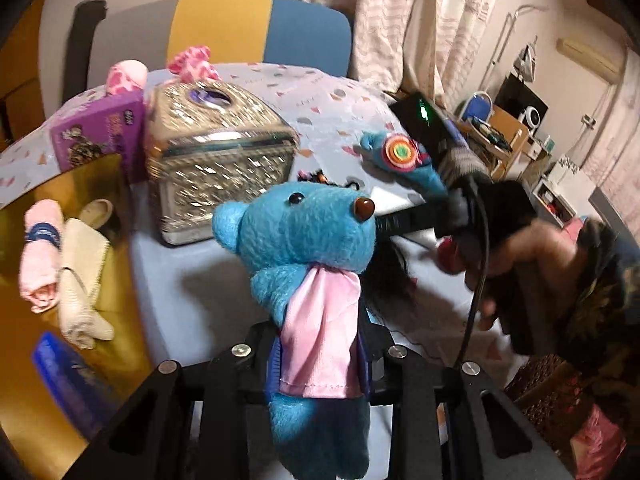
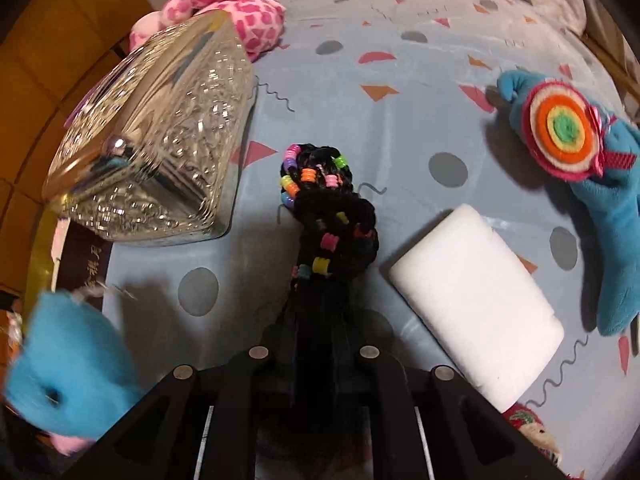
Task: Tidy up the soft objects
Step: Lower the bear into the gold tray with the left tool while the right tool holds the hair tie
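Patterned blue surface (image 2: 400,128) carries scattered toys; left hand-held gripper (image 1: 320,364) clamps the blue bear (image 1: 304,240), right hand-held gripper (image 2: 316,356) grips the beaded black braid (image 2: 324,216), both lifted, likely for sorting.

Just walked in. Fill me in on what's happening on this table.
A person is sorting soft things with a handheld gripper in each hand. The left gripper has its jaws shut on a blue teddy bear in a pink scarf, held up off the table. The right gripper grips a black beaded braid. A white foam block, a blue plush toy and a silver box sit on the patterned cloth.
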Tool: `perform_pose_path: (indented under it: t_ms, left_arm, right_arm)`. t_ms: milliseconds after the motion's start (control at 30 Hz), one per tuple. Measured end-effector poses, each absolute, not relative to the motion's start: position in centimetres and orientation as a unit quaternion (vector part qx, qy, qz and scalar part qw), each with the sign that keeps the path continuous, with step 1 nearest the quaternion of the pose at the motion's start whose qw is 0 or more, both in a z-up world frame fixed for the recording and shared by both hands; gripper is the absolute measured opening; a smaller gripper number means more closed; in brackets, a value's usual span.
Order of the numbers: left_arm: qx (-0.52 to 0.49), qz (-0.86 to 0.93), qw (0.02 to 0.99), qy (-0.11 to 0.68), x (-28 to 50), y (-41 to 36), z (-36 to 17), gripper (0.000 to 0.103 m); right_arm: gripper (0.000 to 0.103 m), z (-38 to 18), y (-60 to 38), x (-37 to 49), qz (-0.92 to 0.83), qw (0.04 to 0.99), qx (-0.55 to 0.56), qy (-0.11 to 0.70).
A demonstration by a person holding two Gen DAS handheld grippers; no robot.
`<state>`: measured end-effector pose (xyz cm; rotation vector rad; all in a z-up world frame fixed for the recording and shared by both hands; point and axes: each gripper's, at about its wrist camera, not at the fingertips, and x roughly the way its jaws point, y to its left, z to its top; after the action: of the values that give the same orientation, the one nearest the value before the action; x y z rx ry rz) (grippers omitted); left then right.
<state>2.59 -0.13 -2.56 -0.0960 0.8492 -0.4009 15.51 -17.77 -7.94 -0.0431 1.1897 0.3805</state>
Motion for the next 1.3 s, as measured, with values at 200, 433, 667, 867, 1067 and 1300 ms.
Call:
perform_pose_path:
  t_ms: [200, 433, 667, 867, 1067, 1300]
  left_arm:
    - [-0.060, -0.147, 0.910, 0.383, 2.2, 3.0, 0.3, 0.031]
    - [-0.116, -0.050, 0.918, 0.375, 3.0, 11.0, 1.5, 0.031]
    - [-0.181, 0.055, 0.888, 0.419, 4.3, 20.3, -0.9, 0.031]
    - [-0.205, 0.093, 0.863, 0.453, 7.1, 24.4, -3.2, 0.032]
    - [-0.207, 0.111, 0.848, 0.474, 11.5, 25.7, -5.1, 0.041]
    - [-0.206, 0.115, 0.847, 0.477, 13.1, 26.1, -5.9, 0.067]
  right_arm:
    - [0.013, -7.3, -15.7, 12.9, 0.177, 0.827, -0.088, 0.526]
    - [0.014, -7.3, -15.1, 11.9, 0.179, 0.826, -0.086, 0.527]
    - [0.014, -7.5, -15.0, 13.2, 0.175, 0.827, -0.099, 0.525]
    - [0.014, -7.3, -14.4, 13.2, 0.172, 0.828, -0.110, 0.523]
    - [0.014, -7.5, -13.9, 13.3, 0.172, 0.828, -0.116, 0.521]
    - [0.014, -7.6, -14.0, 13.3, 0.174, 0.829, -0.123, 0.518]
